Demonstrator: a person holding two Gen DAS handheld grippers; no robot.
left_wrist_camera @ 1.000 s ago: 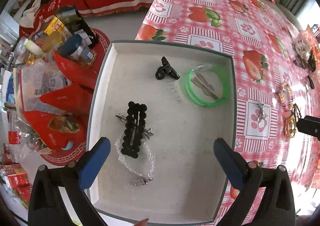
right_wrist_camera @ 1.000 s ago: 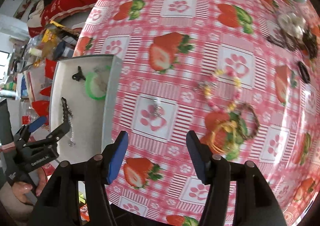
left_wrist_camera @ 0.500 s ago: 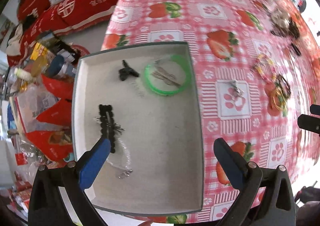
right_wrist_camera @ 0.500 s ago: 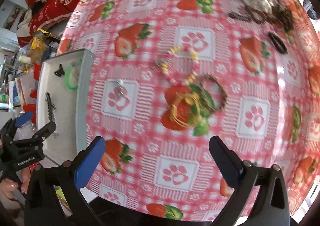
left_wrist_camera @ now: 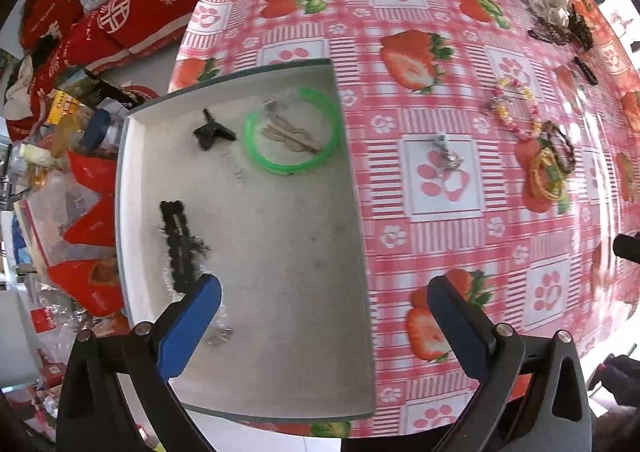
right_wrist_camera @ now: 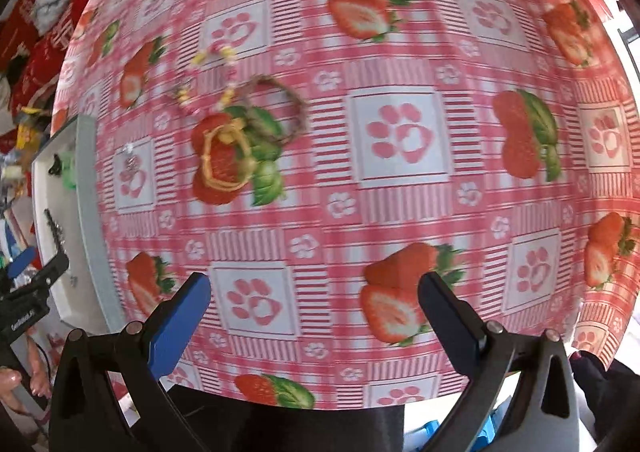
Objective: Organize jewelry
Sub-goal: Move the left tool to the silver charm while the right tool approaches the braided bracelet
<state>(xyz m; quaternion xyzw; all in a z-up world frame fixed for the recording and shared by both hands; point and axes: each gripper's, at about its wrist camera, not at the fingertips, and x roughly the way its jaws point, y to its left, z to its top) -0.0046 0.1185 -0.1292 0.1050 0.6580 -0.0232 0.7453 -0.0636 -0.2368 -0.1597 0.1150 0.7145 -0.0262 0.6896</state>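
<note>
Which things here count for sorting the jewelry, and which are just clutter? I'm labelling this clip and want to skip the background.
Part of the job:
- tray holding the green bangle, black hair clips
- beaded bracelet, yellow bracelet, small charm on the tablecloth

Just lying about:
- red cushions
- bottles and packets beside the table

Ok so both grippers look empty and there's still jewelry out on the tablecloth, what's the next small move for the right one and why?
Probably carry the right gripper up and left over the yellow bracelet and lower it. Its jaws have just been opening, stand wide and hold nothing, and that bracelet lies on the tablecloth outside the tray, the nearest loose piece.
</note>
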